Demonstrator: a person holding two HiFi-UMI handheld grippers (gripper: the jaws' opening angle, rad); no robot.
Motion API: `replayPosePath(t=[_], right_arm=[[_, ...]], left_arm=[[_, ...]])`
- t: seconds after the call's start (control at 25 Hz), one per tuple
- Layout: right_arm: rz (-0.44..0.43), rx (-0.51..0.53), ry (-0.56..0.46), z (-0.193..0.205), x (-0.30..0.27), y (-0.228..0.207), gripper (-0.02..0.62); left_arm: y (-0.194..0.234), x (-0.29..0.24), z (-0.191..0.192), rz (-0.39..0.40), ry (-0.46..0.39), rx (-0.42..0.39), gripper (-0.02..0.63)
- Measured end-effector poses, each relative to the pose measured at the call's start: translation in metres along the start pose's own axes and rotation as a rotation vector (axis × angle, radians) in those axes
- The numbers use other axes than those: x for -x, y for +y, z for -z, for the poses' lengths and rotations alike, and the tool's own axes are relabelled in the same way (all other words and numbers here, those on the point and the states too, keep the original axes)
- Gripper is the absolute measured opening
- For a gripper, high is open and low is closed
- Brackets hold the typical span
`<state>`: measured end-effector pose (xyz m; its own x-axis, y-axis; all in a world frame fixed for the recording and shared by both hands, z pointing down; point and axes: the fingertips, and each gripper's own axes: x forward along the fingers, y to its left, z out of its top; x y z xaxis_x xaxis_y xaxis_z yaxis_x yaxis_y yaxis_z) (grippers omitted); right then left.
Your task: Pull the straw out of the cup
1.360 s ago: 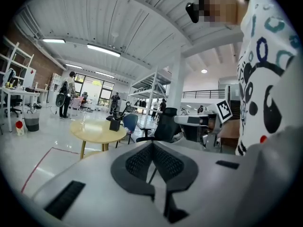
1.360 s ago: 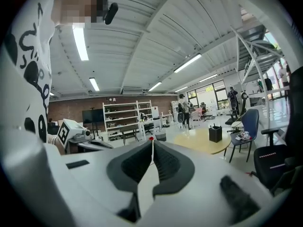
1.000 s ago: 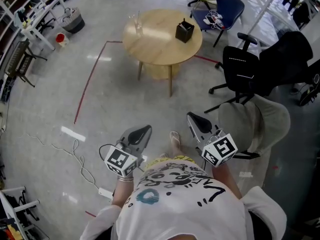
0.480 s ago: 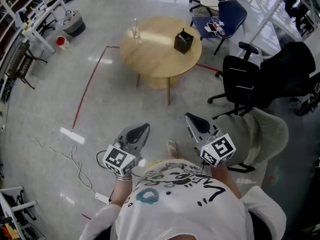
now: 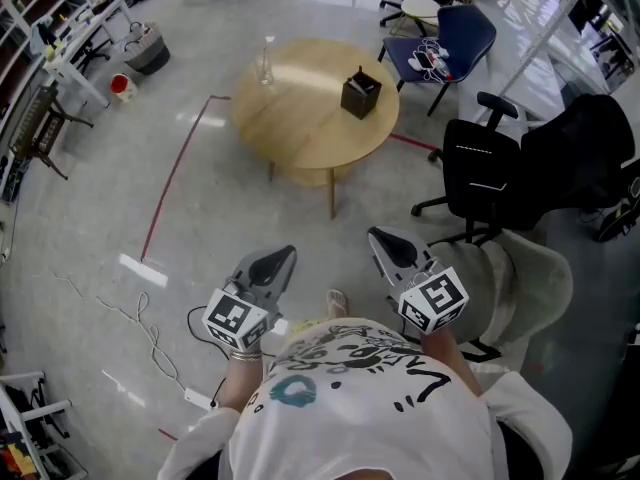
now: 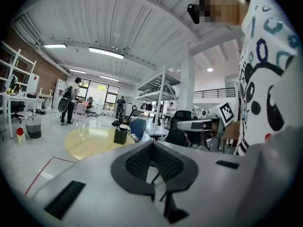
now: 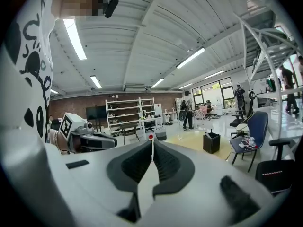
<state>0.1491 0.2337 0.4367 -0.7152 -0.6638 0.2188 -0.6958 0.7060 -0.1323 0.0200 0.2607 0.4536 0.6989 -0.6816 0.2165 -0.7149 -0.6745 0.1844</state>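
Both clenched empty, left tool [image 5: 281,259] and right tool [image 5: 382,243] well apart from the cup [image 5: 264,65] on the table [image 5: 310,113]

Straight ahead of you stands a round wooden table [image 5: 300,123] on a pale, glossy floor [image 5: 90,198]. A black box [image 5: 360,93], open at the top, sits on the table's right part. Behind the table to the right is a blue chair [image 5: 458,26] with small items on its seat. On your right are 1 black office chair [image 5: 478,163] and, nearer you, a pale grey armchair [image 5: 530,268]. A red tape line [image 5: 172,178] crosses the floor left of the table. A white cable [image 5: 150,338] trails to a power strip [image 5: 197,400] at your lower left. Far left, a red bucket [image 5: 122,84] and a grey basket [image 5: 148,46] stand near white shelving [image 5: 50,28].
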Motion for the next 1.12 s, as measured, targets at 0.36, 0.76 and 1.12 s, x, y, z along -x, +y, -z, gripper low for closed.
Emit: replayPosePath(t=[0.36,0.76,1.12], right_arm=[[-0.026,0.006,0.019,0.000,-0.016,-0.041,0.029],[-0.063,0.001,0.025,-0.003,-0.046,-0.074,0.028],[-0.081,-0.007,0.046,-0.006,-0.083,-0.092,0.029]], left_arm=[[0.016,-0.036,-0.006,-0.025,-0.002,-0.001,0.015],[0.046,-0.063,-0.017,-0.087,-0.005,0.013,0.015],[0.079,-0.076,-0.018,-0.108,0.006,0.033,0.015]])
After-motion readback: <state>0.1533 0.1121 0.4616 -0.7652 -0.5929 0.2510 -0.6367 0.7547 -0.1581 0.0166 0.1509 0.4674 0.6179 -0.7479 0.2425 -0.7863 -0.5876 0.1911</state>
